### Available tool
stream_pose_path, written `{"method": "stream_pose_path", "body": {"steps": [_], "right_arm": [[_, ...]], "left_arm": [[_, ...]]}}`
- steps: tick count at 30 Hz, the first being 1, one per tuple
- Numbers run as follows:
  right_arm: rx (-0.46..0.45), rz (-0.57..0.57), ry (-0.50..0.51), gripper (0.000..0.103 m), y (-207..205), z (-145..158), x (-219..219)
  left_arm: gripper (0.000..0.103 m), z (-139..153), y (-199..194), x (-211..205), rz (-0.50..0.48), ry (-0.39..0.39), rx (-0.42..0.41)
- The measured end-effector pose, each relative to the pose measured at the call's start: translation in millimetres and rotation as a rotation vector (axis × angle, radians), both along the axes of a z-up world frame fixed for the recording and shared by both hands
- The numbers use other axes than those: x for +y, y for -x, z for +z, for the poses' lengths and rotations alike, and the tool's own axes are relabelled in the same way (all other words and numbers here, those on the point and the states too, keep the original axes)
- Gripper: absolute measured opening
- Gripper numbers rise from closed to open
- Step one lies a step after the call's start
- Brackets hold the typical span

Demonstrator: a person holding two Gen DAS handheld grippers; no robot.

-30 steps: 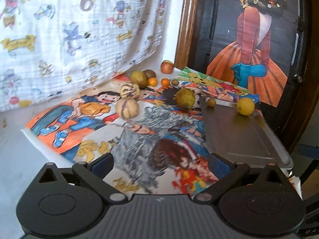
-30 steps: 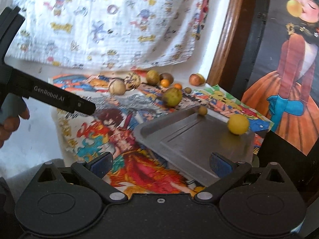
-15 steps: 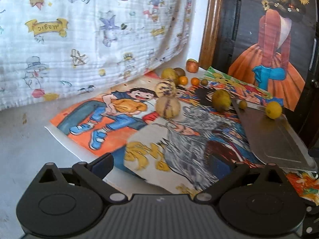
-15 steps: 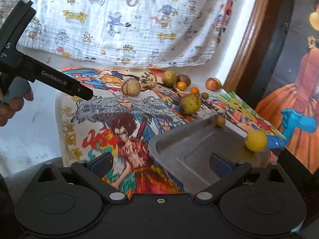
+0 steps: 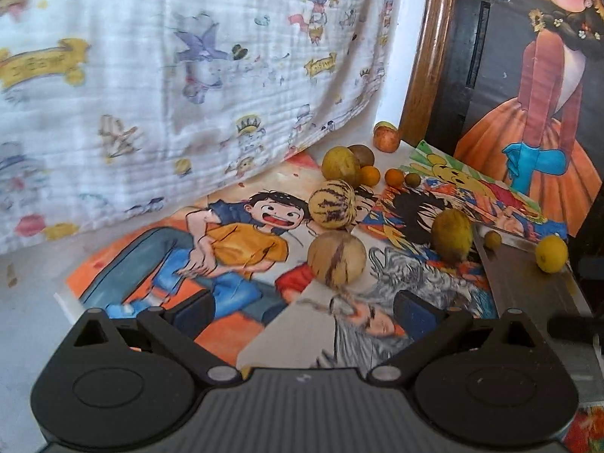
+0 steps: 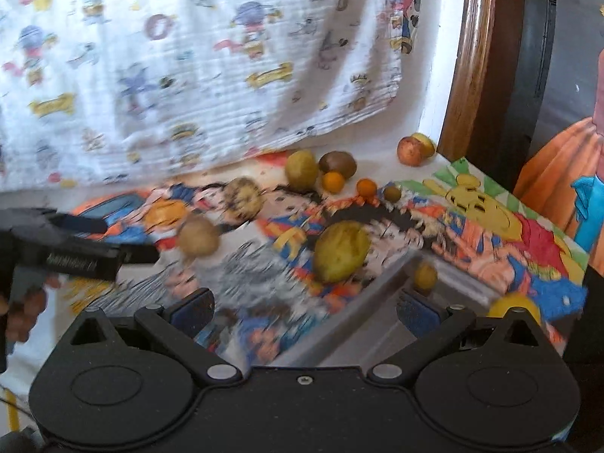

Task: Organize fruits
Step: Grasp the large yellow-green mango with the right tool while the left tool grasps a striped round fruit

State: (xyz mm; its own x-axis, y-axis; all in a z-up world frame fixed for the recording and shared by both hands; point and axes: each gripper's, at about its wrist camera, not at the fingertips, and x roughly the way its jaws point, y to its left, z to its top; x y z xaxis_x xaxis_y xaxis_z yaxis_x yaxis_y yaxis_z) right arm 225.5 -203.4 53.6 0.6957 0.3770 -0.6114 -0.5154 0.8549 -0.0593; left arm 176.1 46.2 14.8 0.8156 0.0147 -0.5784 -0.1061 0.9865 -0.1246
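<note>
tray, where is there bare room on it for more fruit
The tray is bare across its near part, in front of the small brown fruit and the lemon at its far end. The mat's far corner, around the two oranges, is crowded.

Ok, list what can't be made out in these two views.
- Tray: in the left wrist view the picture's edge and the left gripper cut off its near end.
- Yellow fruit: in the right wrist view, half hidden behind the right gripper.
- Poster: its drawings smear with motion blur in the right wrist view.
</note>
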Motion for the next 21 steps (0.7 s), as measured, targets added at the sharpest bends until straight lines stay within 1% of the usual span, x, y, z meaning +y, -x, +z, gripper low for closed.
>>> {"method": "stream_pose_path", "body": {"steps": [2,5,7,9,16,19,21], "right_arm": [[0.012,-0.006,0.000,0.102,-24,-6,1],[0.058,-0.017,-0.030,0.102,-55,-17,2],[0.112,-0.040,-0.067,0.099,-74,-27,3],[0.142,-0.049,-0.087,0.097,-87,-36,6],[0.188,-0.041,-0.110,0.094,-111,-60,17],[0.172,-0.033,-0.101,0.094,-114,-63,21],[0.188,-0.028,-0.120,0.094,-118,-65,21]], "left_arm": [[0.103,-3,-12,-3,-0.002,-0.009,0.012],[0.103,-7,-29,-8,-0.005,-0.017,0.033],[0.103,-8,-39,-11,-0.015,-0.019,0.035],[0.103,-11,-47,-15,-0.021,-0.029,0.037],[0.102,-19,-68,-21,-0.028,-0.041,0.045],[0.102,-23,-70,-23,-0.040,-0.044,0.030],[0.102,-26,-71,-24,-0.056,-0.038,0.030]]}}
